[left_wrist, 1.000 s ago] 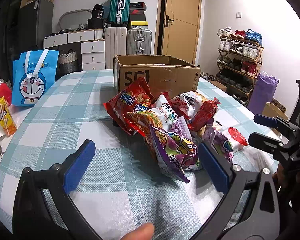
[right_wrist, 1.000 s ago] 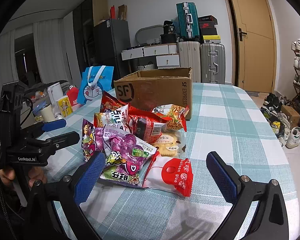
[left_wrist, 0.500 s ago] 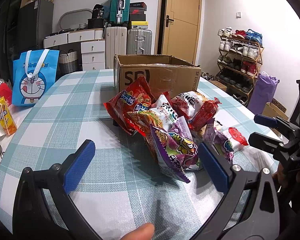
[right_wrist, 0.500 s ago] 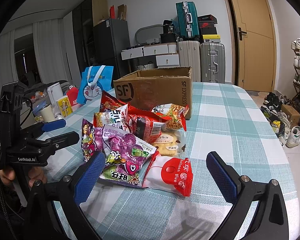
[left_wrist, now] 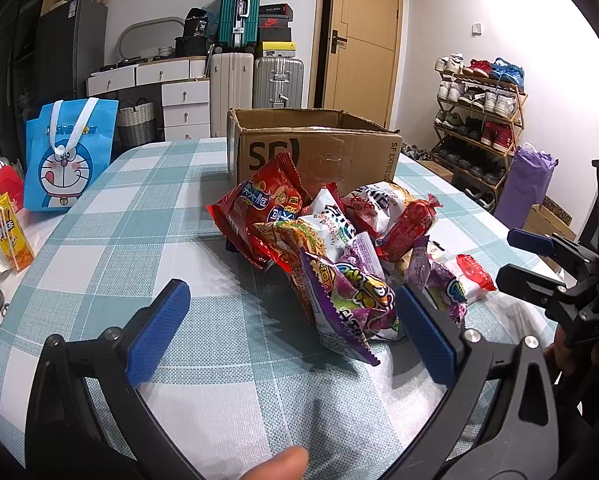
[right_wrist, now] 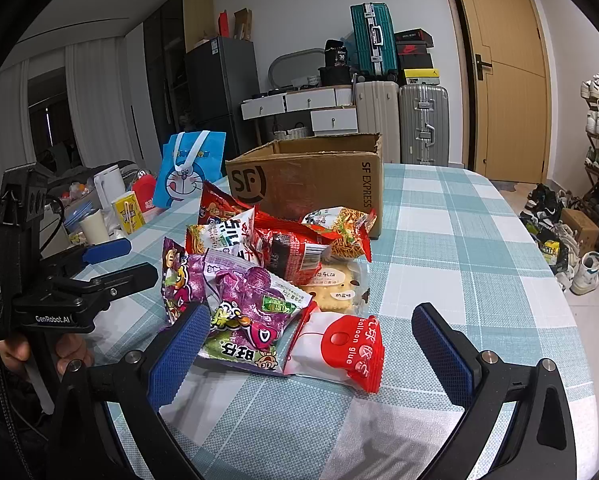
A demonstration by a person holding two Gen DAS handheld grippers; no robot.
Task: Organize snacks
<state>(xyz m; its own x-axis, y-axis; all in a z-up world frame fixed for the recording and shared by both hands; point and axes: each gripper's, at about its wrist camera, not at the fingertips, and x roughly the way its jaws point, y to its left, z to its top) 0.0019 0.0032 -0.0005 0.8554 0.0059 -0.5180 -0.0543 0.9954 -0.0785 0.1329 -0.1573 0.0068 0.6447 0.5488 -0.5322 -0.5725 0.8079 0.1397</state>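
here both claws (left_wrist: 291, 330) (right_wrist: 311, 344) gape over a checked tablecloth (left_wrist: 139, 208), suitcases (left_wrist: 277, 80) lining the wall.

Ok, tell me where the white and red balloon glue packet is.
In the right wrist view the white and red balloon glue packet lies at the pile's near edge, right of the purple candy bag, between the open right gripper fingers.

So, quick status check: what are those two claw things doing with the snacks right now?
Left gripper and right gripper: jaws open, empty. Snack pile loose on the table, none visibly in the cardboard box. Nothing in the way.
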